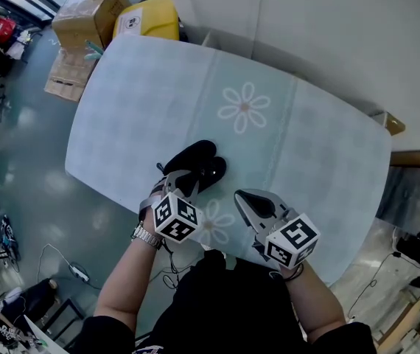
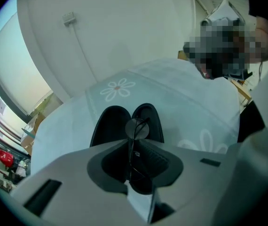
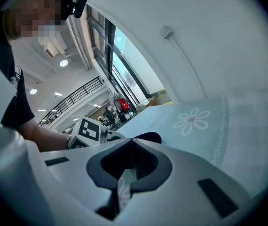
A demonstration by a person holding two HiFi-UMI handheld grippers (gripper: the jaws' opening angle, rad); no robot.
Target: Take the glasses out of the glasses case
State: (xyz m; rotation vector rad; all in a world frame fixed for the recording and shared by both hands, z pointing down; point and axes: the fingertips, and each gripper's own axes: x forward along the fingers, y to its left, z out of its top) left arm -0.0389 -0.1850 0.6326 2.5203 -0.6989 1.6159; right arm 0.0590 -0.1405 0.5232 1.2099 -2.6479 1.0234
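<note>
A black glasses case [image 1: 195,164] lies open on the pale blue flowered tablecloth [image 1: 306,146], near the front edge. In the left gripper view its two hollow halves [image 2: 109,126] gape side by side just past the jaws. My left gripper [image 2: 133,142] is shut on the glasses [image 2: 136,128]: a thin dark frame with one round lens sticks up between the jaws, above the case. From above, the left gripper [image 1: 183,177] hangs over the case's near end. My right gripper [image 1: 243,198] sits to the right of the case, shut on nothing [image 3: 131,147].
Cardboard boxes [image 1: 88,17] and a yellow box [image 1: 151,17] stand on the floor beyond the table's far left corner. A white wall [image 1: 328,28] runs along the far side. The table's front edge is close under both hands.
</note>
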